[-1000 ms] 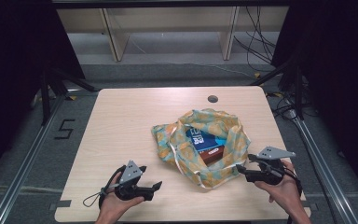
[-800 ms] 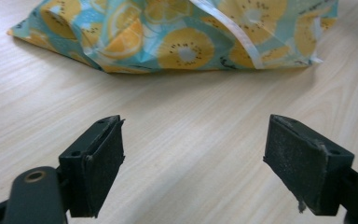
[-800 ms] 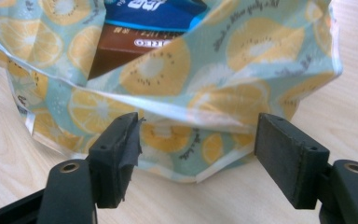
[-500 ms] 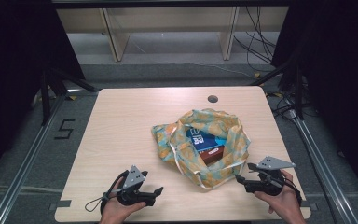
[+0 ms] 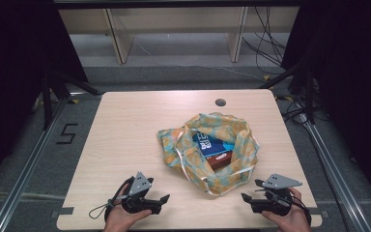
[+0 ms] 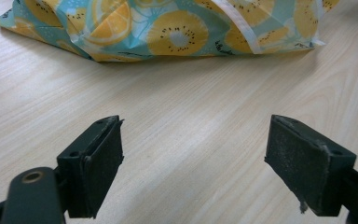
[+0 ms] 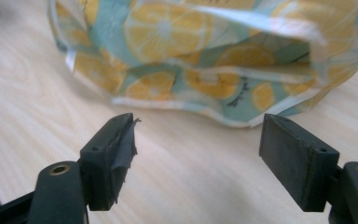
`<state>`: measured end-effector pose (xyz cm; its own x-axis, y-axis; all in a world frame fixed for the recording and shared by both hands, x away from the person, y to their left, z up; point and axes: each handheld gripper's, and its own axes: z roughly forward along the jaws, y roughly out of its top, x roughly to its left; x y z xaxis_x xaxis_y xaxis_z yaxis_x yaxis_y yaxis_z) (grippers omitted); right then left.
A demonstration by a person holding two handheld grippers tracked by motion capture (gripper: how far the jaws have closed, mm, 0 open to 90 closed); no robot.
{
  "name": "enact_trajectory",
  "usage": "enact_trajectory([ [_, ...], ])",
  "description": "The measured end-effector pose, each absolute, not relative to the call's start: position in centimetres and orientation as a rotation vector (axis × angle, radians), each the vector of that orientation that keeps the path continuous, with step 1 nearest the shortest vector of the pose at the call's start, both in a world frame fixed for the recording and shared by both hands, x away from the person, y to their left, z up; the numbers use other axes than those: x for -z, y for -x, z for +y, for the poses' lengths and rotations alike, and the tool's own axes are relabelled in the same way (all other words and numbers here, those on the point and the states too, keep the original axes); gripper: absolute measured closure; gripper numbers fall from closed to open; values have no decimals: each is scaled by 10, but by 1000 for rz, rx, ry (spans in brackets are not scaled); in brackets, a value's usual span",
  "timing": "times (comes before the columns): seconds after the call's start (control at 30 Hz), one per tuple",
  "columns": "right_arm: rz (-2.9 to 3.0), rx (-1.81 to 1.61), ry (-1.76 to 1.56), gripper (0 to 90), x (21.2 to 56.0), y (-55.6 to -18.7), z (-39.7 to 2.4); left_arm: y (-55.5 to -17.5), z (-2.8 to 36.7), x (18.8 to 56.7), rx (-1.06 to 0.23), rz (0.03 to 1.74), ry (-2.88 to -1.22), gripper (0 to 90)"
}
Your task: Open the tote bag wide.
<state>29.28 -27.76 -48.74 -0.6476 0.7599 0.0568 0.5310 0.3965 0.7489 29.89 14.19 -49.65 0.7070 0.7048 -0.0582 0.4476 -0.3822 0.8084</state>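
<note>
My left gripper rests on the pale wooden table near its front edge, jaws wide with nothing between them. Right of it, mid-table, the soft teal cloth bag printed with yellow citrus slices lies slumped open; inside it sits a blue box with white lettering (too small for me to read) and a dark reddish-brown box beside it. Beyond the bag is a small round hole in the tabletop. My right gripper, near the bag's front corner, has just been opening its jaws; they stand wide and empty, the bag's white-edged hem just ahead.
</note>
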Motion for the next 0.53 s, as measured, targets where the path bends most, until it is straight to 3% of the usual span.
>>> enact_trajectory([
  [0.53, 2378, -1045, -1130, 263, 490, -290, -275, -300, 142, 498, -376, 901, -2048, 180],
])
